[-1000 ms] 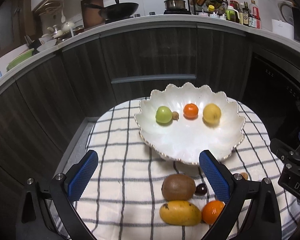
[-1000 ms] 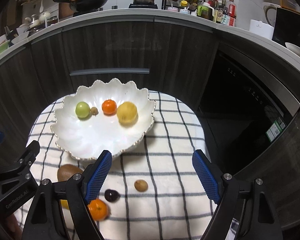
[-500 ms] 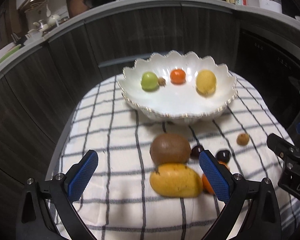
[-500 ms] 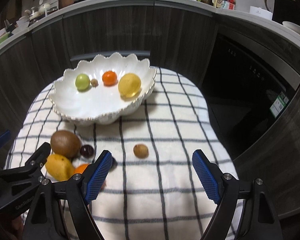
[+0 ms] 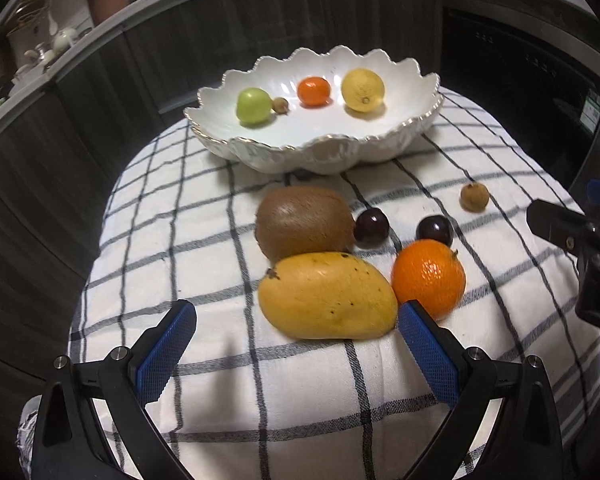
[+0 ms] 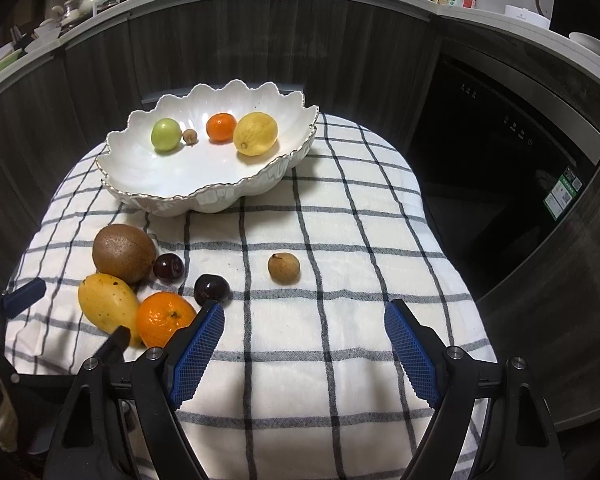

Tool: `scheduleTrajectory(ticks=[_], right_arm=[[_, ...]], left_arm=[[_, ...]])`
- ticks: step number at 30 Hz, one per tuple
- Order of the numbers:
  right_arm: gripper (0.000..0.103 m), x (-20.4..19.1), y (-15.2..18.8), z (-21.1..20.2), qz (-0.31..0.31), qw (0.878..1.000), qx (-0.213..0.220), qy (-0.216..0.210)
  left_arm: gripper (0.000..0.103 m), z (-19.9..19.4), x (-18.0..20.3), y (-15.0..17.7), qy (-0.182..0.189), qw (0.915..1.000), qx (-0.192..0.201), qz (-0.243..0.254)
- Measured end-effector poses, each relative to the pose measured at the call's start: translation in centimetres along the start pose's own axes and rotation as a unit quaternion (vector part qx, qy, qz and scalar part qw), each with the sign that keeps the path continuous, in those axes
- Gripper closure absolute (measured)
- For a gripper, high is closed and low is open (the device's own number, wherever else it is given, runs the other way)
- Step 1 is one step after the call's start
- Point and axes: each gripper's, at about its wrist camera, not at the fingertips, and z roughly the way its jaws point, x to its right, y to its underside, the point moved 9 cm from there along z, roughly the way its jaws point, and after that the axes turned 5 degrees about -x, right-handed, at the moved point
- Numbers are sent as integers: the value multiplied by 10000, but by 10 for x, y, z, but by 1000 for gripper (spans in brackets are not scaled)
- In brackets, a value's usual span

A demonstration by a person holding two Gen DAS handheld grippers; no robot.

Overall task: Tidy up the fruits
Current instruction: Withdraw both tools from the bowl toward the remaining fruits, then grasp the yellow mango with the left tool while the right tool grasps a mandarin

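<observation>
Fruits lie in two groups on a checked cloth [image 6: 340, 360]. In the white scalloped bowl [image 5: 380, 148] sit a green fruit [image 5: 254, 106], a small brown one [image 5: 280, 105], a small orange [image 5: 313, 91] and a lemon [image 5: 363, 89]. On the cloth in front of the bowl, a kiwi [image 5: 304, 222] touches a mango [image 5: 326, 296], with an orange [image 5: 428, 278] just beside it, two dark cherries [image 5: 371, 222] [image 5: 434, 230] and a brown longan [image 6: 283, 267] apart. The left gripper [image 5: 296, 344] is spread wide and holds nothing, its fingertips just short of the mango. The right gripper [image 6: 304, 344] is likewise wide and empty, near the longan.
</observation>
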Motion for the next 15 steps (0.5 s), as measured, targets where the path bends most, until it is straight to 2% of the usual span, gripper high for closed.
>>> scheduleTrajectory(ticks=[15], right_arm=[[20, -1, 7, 19, 131, 9998, -170, -55]], left_arm=[[0, 20, 5, -6, 144, 9998, -123, 117]])
